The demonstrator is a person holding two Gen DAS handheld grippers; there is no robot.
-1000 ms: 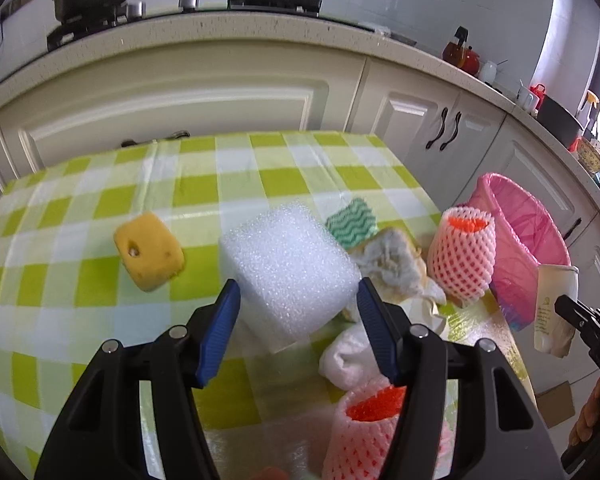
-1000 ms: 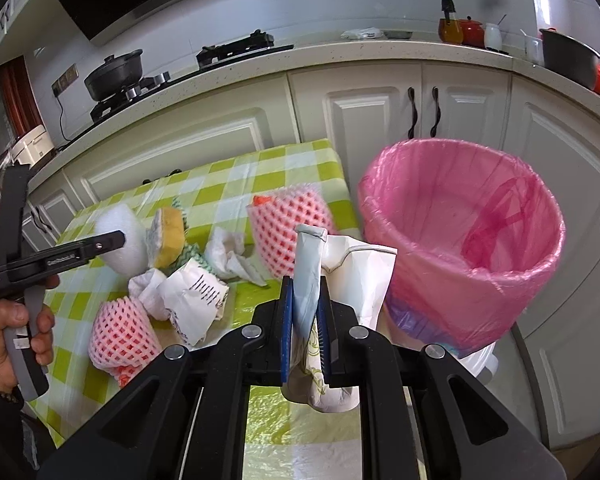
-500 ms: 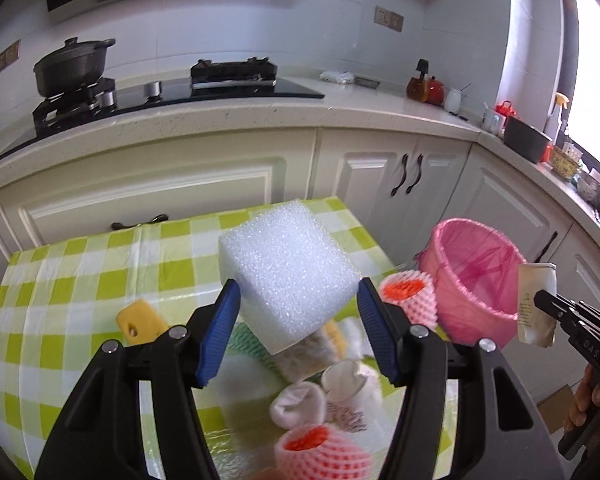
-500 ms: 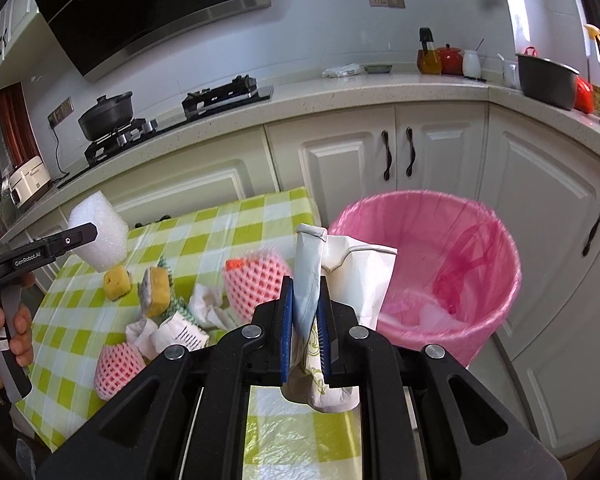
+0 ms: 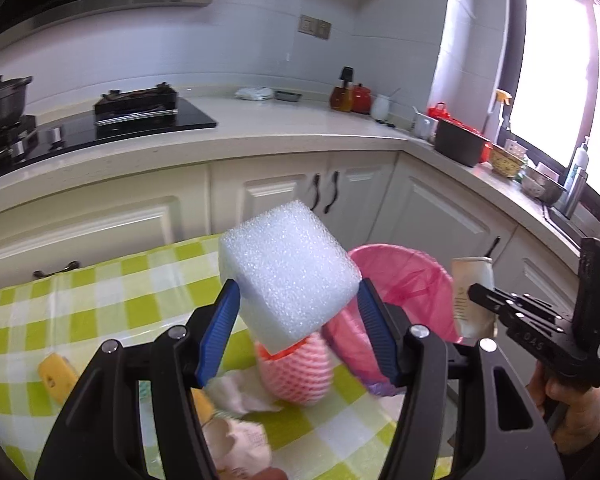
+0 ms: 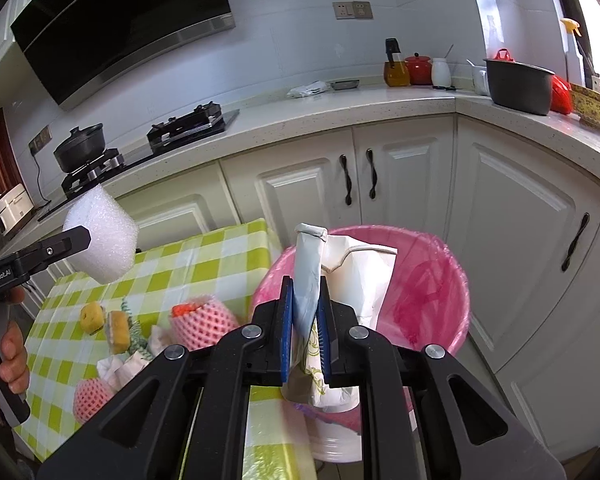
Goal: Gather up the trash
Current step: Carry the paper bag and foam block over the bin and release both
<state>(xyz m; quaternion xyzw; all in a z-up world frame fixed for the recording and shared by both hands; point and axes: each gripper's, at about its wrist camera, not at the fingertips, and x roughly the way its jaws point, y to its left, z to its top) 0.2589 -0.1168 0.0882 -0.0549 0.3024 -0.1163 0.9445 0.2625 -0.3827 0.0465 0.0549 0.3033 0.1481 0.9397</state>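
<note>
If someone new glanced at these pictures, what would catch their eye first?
Probably the white foam block clamped in the left gripper, raised above the checked table. Next, the pink-lined trash bin beside the table, with the crumpled carton pinched in the right gripper before it.

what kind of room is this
A home kitchen, most likely: a gas stove with a black pot sits on a countertop over white cabinets, with a range hood above.

black pot [image 6: 79,150] on gas stove [image 6: 188,122]; white cabinets [image 6: 312,184]; red kettle [image 6: 419,68]; checked tablecloth [image 5: 100,304]
</note>
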